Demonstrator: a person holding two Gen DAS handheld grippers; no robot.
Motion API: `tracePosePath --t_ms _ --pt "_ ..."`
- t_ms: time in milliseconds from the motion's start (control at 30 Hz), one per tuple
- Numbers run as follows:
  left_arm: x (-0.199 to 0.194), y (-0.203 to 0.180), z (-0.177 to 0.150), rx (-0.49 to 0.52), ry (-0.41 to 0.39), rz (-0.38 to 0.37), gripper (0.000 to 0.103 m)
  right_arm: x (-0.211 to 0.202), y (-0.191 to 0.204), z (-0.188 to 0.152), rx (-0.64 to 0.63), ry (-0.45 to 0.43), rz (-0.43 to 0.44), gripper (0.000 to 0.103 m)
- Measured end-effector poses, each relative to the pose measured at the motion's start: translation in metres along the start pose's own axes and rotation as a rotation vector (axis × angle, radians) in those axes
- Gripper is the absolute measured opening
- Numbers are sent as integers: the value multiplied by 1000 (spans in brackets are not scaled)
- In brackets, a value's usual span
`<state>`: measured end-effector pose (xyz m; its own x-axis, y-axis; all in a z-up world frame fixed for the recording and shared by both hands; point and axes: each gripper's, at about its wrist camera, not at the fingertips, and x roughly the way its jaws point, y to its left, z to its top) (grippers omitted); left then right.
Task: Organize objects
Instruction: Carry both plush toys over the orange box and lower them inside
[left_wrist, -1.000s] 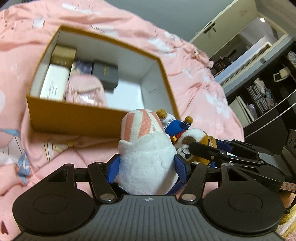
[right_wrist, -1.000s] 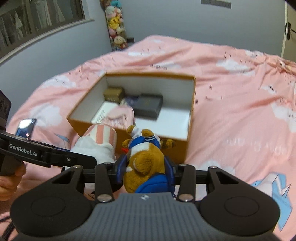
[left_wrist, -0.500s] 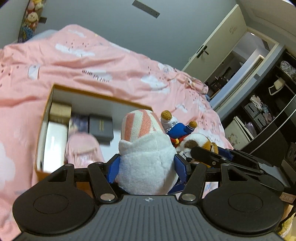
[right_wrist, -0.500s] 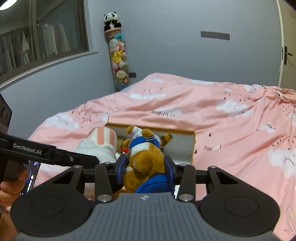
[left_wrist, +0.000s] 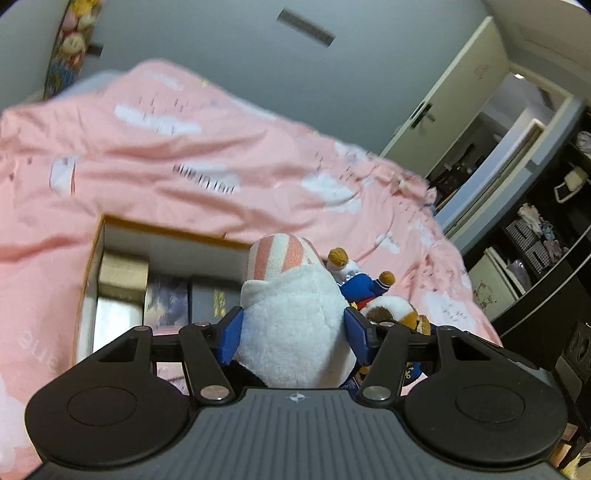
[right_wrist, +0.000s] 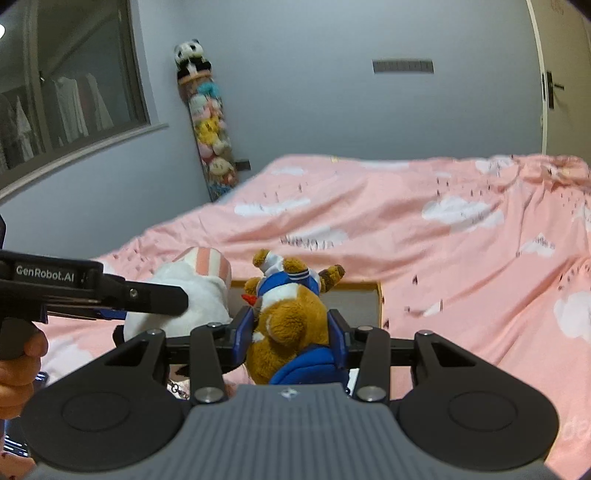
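Gripping one soft toy apiece, both grippers hang side by side over the near part of an open box. Nearest in the left wrist view, the left gripper (left_wrist: 293, 334) has its blue pads pressed into the flanks of a white plush with a pink-striped end (left_wrist: 291, 314); its jaws have just been closing a little on that toy, which stands between them with its long axis running forward, away from the camera, striped end farthest. In the right wrist view the right gripper (right_wrist: 291, 338) is clamped at a moderate opening on a brown plush in a blue sailor outfit (right_wrist: 290, 314), likewise lengthwise along the fingers, limbs spread at the far end. Just beyond and below both toys lies the cardboard box (left_wrist: 96, 258), white inside, resting on the pink bedspread (left_wrist: 184, 155); a small gold carton (left_wrist: 123, 275) and a dark carton (left_wrist: 210, 301) sit against its far wall. Judged from these views, free floor remains on the box's right side, forward of and beneath the claws, so the coming placement calls for lowering. The left gripper appears marginally nearer the filled left half. Farther back, a column of stuffed toys (right_wrist: 208, 125) hangs on the grey wall.
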<state>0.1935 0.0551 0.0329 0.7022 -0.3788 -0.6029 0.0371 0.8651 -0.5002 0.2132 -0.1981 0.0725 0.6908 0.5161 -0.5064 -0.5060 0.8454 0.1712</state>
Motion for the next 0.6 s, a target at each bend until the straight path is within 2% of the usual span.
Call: tracePosePath --t_ms 200,400,600 --pt "40 24 -13 -72 118 8 67 37 -10 -24 11 106 -27 45" --pt "67 35 -24 -139 198 -28 66 47 -18 -38 -12 158 -56 45" --pt "87 33 -30 -118 250 -2 66 60 -18 -44 -64 216 -73 45"
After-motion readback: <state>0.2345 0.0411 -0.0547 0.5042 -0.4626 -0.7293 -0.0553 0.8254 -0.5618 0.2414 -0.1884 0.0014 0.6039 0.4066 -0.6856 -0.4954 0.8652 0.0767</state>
